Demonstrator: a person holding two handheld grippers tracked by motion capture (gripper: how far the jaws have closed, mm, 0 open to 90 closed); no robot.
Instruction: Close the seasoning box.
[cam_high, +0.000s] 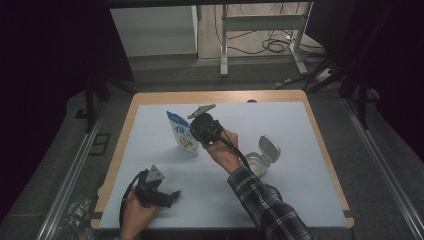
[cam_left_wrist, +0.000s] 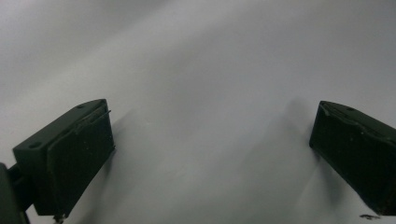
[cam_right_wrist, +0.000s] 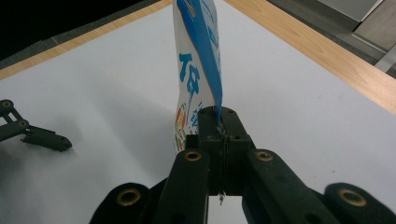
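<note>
A white pouch with blue print (cam_high: 181, 135) stands upright on the white mat (cam_high: 295, 190), slightly left of the middle. My right gripper (cam_high: 195, 134) comes at it from the right and is shut on its side edge. In the right gripper view the two jaws meet on the pouch's blue seam (cam_right_wrist: 211, 70), with my right gripper (cam_right_wrist: 219, 119) pinching it low down. My left gripper (cam_high: 174, 195) rests near the front left of the mat in a hand. Its jaws are open (cam_left_wrist: 210, 154) over bare mat, with nothing between them.
A small round container (cam_high: 256, 162) with its hinged lid (cam_high: 268, 146) tipped open sits right of the pouch, close to the right forearm in a plaid sleeve. The mat covers a wooden table (cam_high: 220, 96). Dark floor and metal rails surround it.
</note>
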